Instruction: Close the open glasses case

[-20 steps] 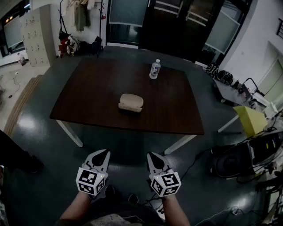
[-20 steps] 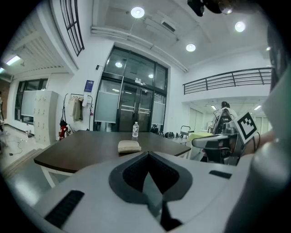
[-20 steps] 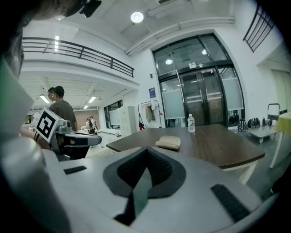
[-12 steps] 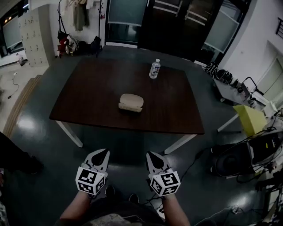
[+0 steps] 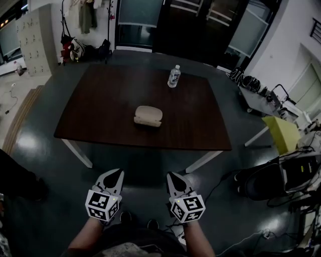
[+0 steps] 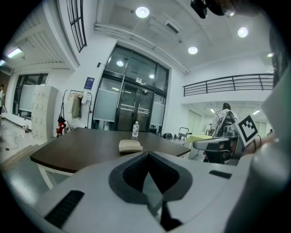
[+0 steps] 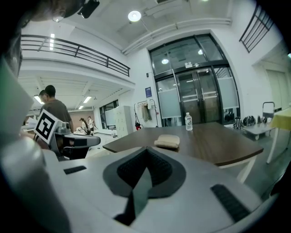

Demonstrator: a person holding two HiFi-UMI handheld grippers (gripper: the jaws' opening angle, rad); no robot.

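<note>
While the left gripper (image 5: 118, 173) and right gripper (image 5: 171, 176) hang with jaws together and empty, the glasses case (image 5: 148, 116) lies mid-worktop (image 5: 90, 110) at 12 o'clock; likely light, rigid and smooth, best pressed on its lid.

From my head the room looks dim, with pale glare on the glossy floor (image 5: 26, 142). Both gripper views are bright under ceiling lights (image 6: 142, 12), bowed toward dark edges, my left gripper (image 6: 148, 157) and right gripper (image 7: 146, 151) blurred up close.
</note>
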